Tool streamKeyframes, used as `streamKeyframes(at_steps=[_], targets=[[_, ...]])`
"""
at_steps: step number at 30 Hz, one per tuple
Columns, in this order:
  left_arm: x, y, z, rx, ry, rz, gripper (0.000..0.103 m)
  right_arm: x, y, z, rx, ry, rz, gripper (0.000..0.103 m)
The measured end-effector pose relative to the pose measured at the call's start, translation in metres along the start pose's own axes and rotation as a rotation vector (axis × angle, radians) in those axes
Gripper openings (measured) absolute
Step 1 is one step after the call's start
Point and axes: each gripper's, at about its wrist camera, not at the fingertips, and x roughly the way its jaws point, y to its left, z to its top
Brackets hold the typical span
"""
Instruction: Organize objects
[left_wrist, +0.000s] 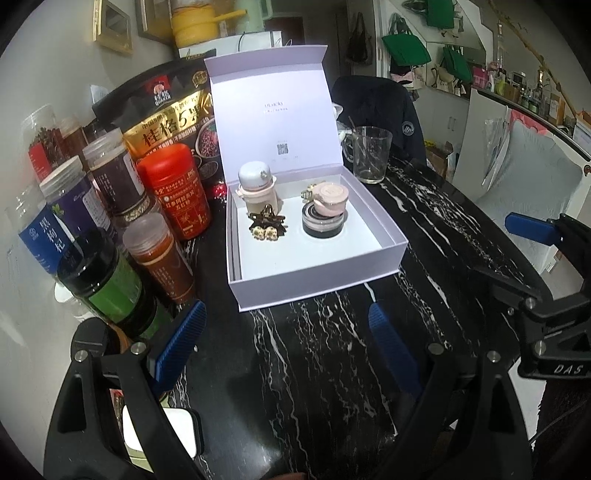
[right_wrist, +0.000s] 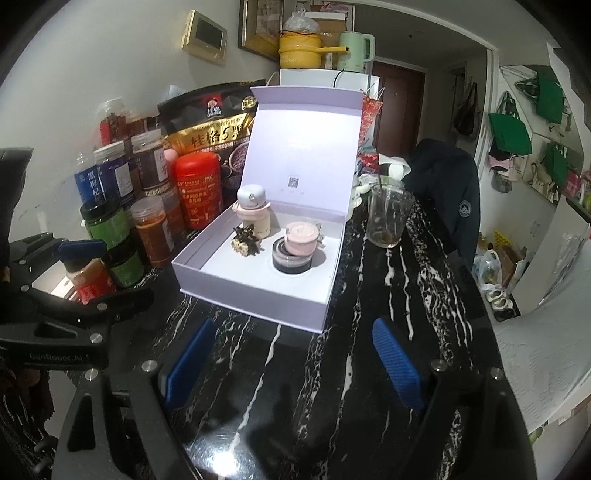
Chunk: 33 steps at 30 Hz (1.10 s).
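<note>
Mid-desk (left_wrist: 332, 350), open lavender gift box (left_wrist: 317, 273) holds small jars; left gripper (left_wrist: 288, 332) and right gripper (right_wrist: 291, 354) hover, jaws apart, empty.

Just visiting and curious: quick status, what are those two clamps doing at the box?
Left gripper and right gripper: jaws open, empty, short of the box. Lid up; bottle, cup and clip inside. Nothing in the way.

Glossy black marble table (left_wrist: 332, 350); matt lilac cardboard box (left_wrist: 317, 273).
</note>
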Motion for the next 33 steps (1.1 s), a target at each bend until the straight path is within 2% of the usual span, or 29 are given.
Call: streamKeyframes(at_steps=[33], targets=[[0.004, -0.002, -0.002, 0.008, 0.003, -0.015, 0.090, 0.009, -0.002, 0.004, 0.003, 0.015, -0.009, 0.089]])
